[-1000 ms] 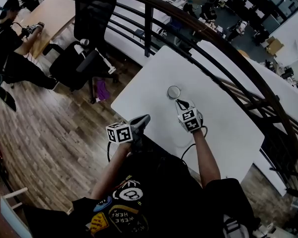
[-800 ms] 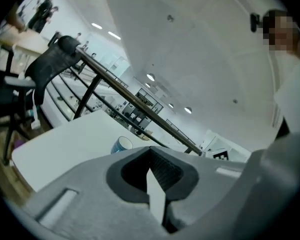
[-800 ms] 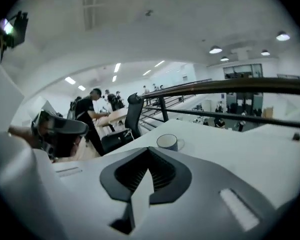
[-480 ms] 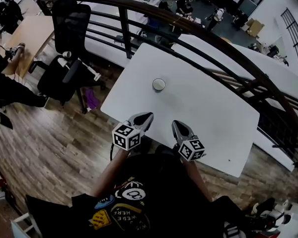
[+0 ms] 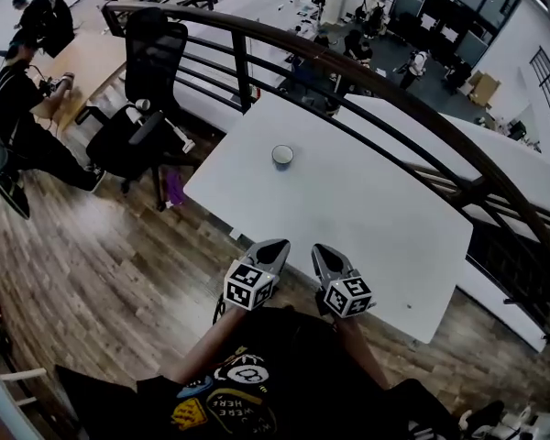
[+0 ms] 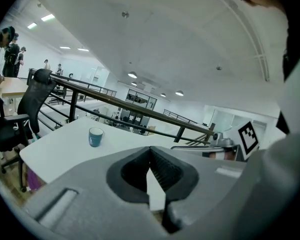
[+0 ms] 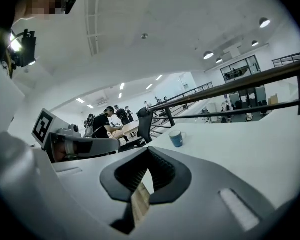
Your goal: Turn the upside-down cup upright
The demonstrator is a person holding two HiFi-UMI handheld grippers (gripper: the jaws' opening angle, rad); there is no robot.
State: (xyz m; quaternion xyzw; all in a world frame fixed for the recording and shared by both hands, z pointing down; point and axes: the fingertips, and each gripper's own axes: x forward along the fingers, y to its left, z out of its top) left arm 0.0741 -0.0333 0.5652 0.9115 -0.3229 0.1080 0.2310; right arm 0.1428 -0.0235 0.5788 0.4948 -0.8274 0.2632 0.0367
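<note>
Head view: a small blue ceramic cup [image 5: 282, 156] stands, seemingly mouth-up, on the white rectangular table [image 5: 376, 209]. The left claw [image 5: 275, 245] and right claw [image 5: 318, 250], both clenched and empty, hang well short of the cup. Left gripper view: the cup [image 6: 95, 136] lies ahead-left. Right gripper view: the cup [image 7: 176, 138] lies ahead-right, neither claw clearly nearer.

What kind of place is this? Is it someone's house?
Not a house. Most likely a big open office or workshop: there is a black office chair, a person sitting at a wooden desk, and a railing overlooking more workstations below.
</note>
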